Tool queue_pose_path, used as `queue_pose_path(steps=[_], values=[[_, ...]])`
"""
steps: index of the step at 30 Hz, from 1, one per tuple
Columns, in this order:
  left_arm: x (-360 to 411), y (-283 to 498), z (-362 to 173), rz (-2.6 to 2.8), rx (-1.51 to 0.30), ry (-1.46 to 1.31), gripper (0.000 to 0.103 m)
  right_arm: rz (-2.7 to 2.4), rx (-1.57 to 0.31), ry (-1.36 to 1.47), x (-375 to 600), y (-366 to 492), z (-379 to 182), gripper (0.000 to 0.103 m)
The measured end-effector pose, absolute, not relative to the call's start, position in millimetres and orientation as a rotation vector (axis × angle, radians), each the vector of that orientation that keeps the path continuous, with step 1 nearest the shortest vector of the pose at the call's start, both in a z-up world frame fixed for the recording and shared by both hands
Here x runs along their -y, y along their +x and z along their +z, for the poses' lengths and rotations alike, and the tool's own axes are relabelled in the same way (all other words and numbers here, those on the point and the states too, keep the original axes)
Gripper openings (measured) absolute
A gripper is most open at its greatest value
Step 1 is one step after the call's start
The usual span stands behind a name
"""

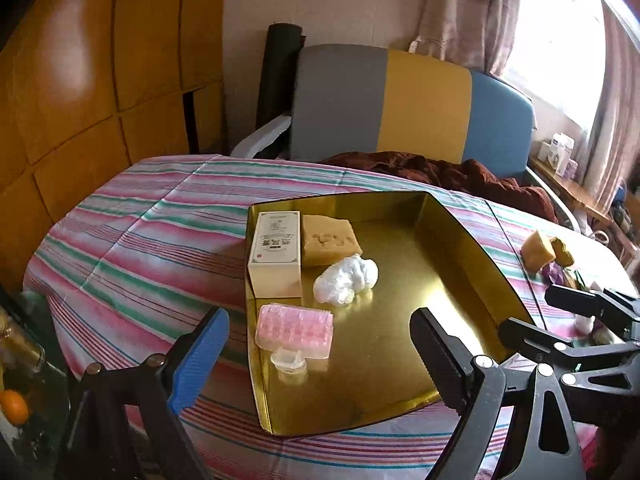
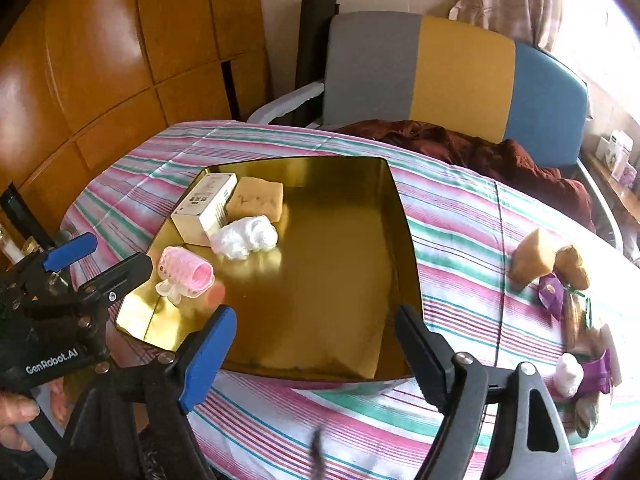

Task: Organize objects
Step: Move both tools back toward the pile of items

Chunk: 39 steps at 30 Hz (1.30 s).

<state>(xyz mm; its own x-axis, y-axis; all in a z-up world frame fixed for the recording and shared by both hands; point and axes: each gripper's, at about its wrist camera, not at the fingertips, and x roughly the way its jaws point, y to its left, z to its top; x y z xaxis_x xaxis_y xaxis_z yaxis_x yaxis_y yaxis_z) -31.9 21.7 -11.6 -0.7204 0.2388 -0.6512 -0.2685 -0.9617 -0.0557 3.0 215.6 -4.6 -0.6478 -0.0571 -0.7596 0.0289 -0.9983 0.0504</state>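
I count four things already in the gold tray [image 1: 460, 240]: a white box [image 1: 275, 254], a tan sponge [image 1: 330, 240], a white wad [image 1: 346, 280] and a pink roller [image 1: 295, 330]. More bits, I judge, are still to go in: sponge pieces [image 2: 536, 258] and purple wrappers [image 2: 552, 292] lying on the striped cloth [image 2: 460, 220] right of the tray. My left claw [image 1: 320, 364] stands apart and empty with the roller just ahead of its fingers, and my right claw [image 2: 316, 356] gapes empty over the tray's near edge, the leftovers well off to its right.

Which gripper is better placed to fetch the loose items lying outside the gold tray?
Probably the right gripper. The sponge pieces and purple wrappers lie on its side of the gold tray; the left gripper sits over the tray's opposite side.
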Motion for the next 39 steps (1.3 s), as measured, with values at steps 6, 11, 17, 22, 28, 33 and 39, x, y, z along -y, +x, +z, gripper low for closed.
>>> queue_pose_path(steps=[6, 11, 17, 22, 28, 33, 39], values=[[-32.6, -26.6, -11.9, 2.664, -0.103, -1.004, 0.092, -2.841, 0.047, 1.294, -223.4, 5.4, -6.0, 0.083], [-41.2, -24.4, -12.9, 2.641, -0.137, -1.005, 0.092, -2.871, 0.091, 1.307, -241.0, 7.3, -7.2, 0.084], [-51.1, -21.6, -15.1, 2.609, -0.156, -1.011, 0.092, -2.901, 0.157, 1.359, -267.7, 10.5, -14.3, 0.084], [-58.8, -19.9, -17.0, 2.584, -0.170, -1.013, 0.092, -2.931, 0.258, 1.425, -300.8, 15.5, -21.7, 0.084], [-68.1, -20.5, -20.2, 2.558, -0.191, -1.024, 0.092, -2.973, 0.465, 1.518, -358.2, 31.0, -31.5, 0.084], [-82.8, -19.7, -20.4, 2.519, -0.218, -1.021, 0.092, -3.052, 0.567, 1.560, -414.4, 48.2, -25.8, 0.084], [-109.0, -17.5, -17.6, 2.447, -0.258, -0.996, 0.092, -3.125, 0.642, 1.665, -500.4, 62.7, -5.9, 0.084]])
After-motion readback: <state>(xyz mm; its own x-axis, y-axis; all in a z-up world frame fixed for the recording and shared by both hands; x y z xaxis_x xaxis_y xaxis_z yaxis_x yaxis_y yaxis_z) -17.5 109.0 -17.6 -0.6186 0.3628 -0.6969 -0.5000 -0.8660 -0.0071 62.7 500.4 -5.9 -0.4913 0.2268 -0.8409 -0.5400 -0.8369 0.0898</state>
